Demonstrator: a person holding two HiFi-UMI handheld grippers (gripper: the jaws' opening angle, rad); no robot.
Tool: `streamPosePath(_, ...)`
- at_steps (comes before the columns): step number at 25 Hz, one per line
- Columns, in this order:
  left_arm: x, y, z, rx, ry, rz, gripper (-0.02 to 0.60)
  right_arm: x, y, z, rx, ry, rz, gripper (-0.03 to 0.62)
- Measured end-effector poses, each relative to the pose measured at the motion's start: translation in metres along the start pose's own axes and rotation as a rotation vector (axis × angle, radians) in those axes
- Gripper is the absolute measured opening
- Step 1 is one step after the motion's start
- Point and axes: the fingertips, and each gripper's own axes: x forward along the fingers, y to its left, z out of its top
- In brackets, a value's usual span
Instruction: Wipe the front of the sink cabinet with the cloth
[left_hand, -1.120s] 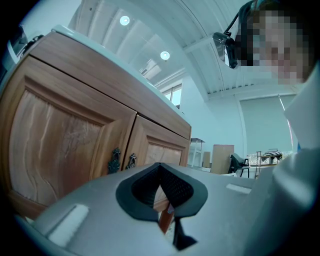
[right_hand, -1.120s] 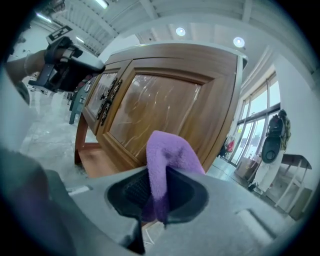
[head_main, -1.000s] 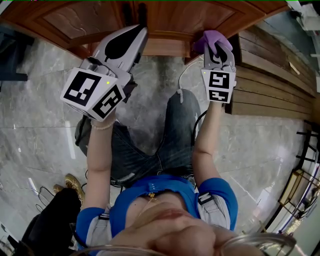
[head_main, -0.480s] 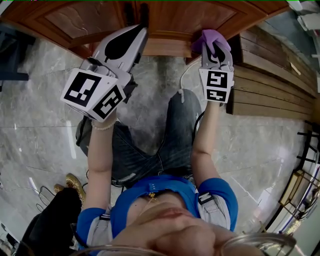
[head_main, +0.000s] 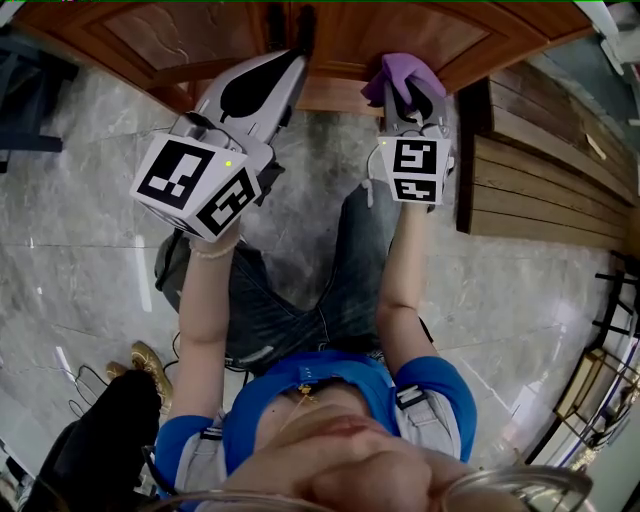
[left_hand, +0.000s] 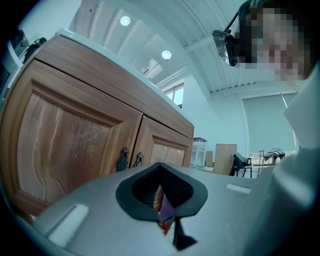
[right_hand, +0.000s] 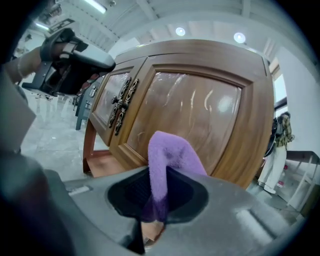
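Cloth (right_hand: 170, 155) shifted left, clamped in right tongs (right_hand: 153, 206)

We see bright, even light from round ceiling lamps (right_hand: 239, 37), with pale glare on the cabinet door (right_hand: 200, 107). The gripper views bend at their dark edges (wide lenses).

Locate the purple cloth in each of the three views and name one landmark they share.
Head view: purple cloth at the top, right of centre, in the right gripper.
Left gripper view: not clearly in it; only a purplish sliver shows in the jaw gap, too small to tell.
Right gripper view: centre, rising from the shut jaws.
Shared landmark: the dark door handles.
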Motion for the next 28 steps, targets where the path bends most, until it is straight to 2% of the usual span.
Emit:
streamPosePath(6,0.000,0.002,0.000,-0.003,0.000,0.002,0.000,0.009,0.030,0.020,-0.005,-0.031,0.062,0.061)
streamPosePath(14,-0.006,0.006,0.000,-0.008,-0.005,0.010,0.000,0.025,0.083,0.055,0.002,-0.106,0.185,0.061)
streamPosePath(28,-0.004,0.012,-0.005,-0.017,0.003,0.012,0.000,0.019,0.082,0.064,-0.028,-0.108,0.193,0.061)
